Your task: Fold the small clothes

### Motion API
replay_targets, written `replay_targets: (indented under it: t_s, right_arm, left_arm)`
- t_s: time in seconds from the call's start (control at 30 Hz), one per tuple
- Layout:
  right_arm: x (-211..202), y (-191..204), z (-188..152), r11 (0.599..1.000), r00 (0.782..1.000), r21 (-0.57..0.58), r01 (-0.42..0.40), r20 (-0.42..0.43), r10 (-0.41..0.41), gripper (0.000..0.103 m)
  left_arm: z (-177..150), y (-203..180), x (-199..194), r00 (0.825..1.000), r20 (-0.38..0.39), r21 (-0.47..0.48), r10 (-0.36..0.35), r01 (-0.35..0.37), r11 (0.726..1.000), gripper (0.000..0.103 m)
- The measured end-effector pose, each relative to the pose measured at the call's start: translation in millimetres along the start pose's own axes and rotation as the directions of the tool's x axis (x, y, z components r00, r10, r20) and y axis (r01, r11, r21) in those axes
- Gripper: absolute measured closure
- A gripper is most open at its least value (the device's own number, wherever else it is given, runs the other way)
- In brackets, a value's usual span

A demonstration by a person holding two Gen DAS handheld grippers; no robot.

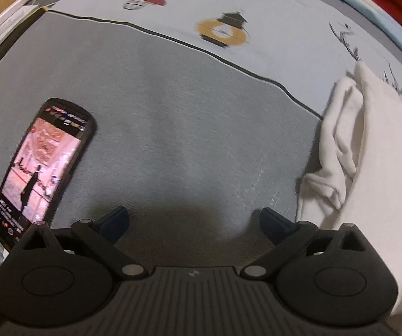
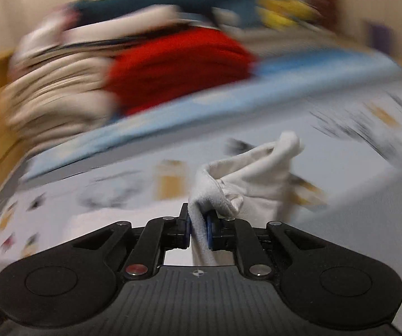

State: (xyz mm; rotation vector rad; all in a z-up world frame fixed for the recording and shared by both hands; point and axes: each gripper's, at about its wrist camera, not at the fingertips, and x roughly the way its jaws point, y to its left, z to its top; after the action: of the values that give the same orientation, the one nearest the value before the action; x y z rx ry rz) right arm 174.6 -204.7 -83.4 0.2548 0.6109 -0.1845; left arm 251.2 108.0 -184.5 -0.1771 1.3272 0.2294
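Note:
A small white garment (image 1: 369,151) lies bunched on the bed at the right of the left wrist view. My left gripper (image 1: 194,221) is open and empty, over the grey sheet just left of the garment. In the right wrist view my right gripper (image 2: 198,229) is shut on a fold of the white garment (image 2: 251,173), which rises in a crumpled ridge beyond the fingers. That view is motion-blurred.
A phone (image 1: 42,168) with a lit screen lies on the grey sheet (image 1: 187,117) at the left. A pale blue patterned cover (image 1: 271,14) lies beyond. A pile of red (image 2: 178,64) and cream clothes (image 2: 58,98) lies at the back.

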Motion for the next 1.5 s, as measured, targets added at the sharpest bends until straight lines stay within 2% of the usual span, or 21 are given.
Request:
replay_targets:
  t_s: [0.07, 0.13, 0.23, 0.27, 0.37, 0.47, 0.63, 0.73, 0.8, 0.9, 0.97, 1.07, 1.23, 1.3, 1.4, 1.47, 1.5]
  right_arm:
    - [9, 54, -6, 0.986, 0.995, -0.136, -0.096, -0.018, 0.095, 0.093]
    - [22, 100, -27, 0.949, 0.983, -0.259, -0.179, -0.092, 0.160, 0.093]
    - [47, 139, -76, 0.908, 0.949, -0.327, -0.263, -0.257, 0.183, 0.093]
    - [54, 145, -92, 0.904, 0.943, -0.336, -0.264, -0.287, 0.168, 0.093]
    - [64, 147, -107, 0.913, 0.943, -0.324, -0.247, -0.296, 0.151, 0.093]
    - [58, 139, -94, 0.927, 0.945, -0.270, -0.260, -0.269, 0.187, 0.094]
    - [30, 132, -37, 0.935, 0.961, -0.227, -0.272, -0.114, 0.251, 0.095]
    - [13, 139, -10, 0.913, 0.954, -0.277, -0.300, -0.055, 0.296, 0.096]
    - [6, 146, -15, 0.884, 0.945, -0.334, -0.326, -0.077, 0.319, 0.096]
    - [2, 158, -52, 0.828, 0.931, -0.426, -0.365, -0.166, 0.325, 0.096]
    - [11, 161, -79, 0.822, 0.925, -0.429, -0.374, -0.240, 0.295, 0.096]
    - [29, 165, -109, 0.820, 0.919, -0.438, -0.368, -0.308, 0.248, 0.095]
    - [39, 172, -119, 0.785, 0.908, -0.478, -0.395, -0.330, 0.257, 0.095]
    - [45, 174, -123, 0.759, 0.899, -0.504, -0.414, -0.358, 0.252, 0.094]
    - [49, 172, -138, 0.727, 0.871, -0.515, -0.454, -0.430, 0.239, 0.081]
    - [45, 171, -141, 0.732, 0.839, -0.465, -0.498, -0.471, 0.272, 0.055]
    - [39, 170, -138, 0.733, 0.823, -0.433, -0.524, -0.481, 0.303, 0.050]
  left_arm:
    - [5, 8, 1, 1.000, 0.000, -0.025, -0.004, 0.004, 1.000, 0.002]
    - [7, 17, 2, 1.000, -0.006, -0.049, -0.005, 0.005, 0.999, 0.002]
    - [10, 26, 6, 1.000, -0.026, -0.080, -0.001, -0.001, 0.997, 0.002]
    - [10, 28, 7, 0.999, -0.032, -0.087, -0.006, 0.003, 0.996, 0.002]
    - [10, 28, 5, 0.999, -0.034, -0.081, -0.016, 0.013, 0.997, 0.002]
    - [9, 26, 4, 0.999, -0.038, -0.077, -0.033, 0.030, 0.997, 0.002]
    - [13, 22, 5, 0.997, -0.038, -0.093, -0.059, 0.056, 0.994, 0.002]
    - [12, 21, 3, 0.998, -0.033, -0.081, -0.057, 0.054, 0.995, 0.002]
    - [11, 26, 2, 0.998, -0.036, -0.092, -0.049, 0.046, 0.995, 0.002]
    - [11, 32, 2, 0.998, -0.042, -0.120, -0.045, 0.040, 0.992, 0.002]
    - [10, 33, 3, 0.998, -0.045, -0.122, -0.043, 0.037, 0.992, 0.002]
    - [10, 30, 2, 0.998, -0.044, -0.102, -0.040, 0.035, 0.994, 0.002]
    - [13, 28, 5, 0.998, -0.047, -0.111, -0.038, 0.032, 0.993, 0.002]
    - [15, 27, 6, 0.998, -0.043, -0.115, -0.043, 0.038, 0.993, 0.002]
    - [16, 27, 1, 0.998, -0.023, -0.113, -0.059, 0.056, 0.992, 0.002]
    - [16, 26, -5, 0.997, -0.003, -0.106, -0.079, 0.078, 0.991, 0.002]
    - [16, 26, -10, 0.995, 0.010, -0.107, -0.100, 0.101, 0.989, 0.002]
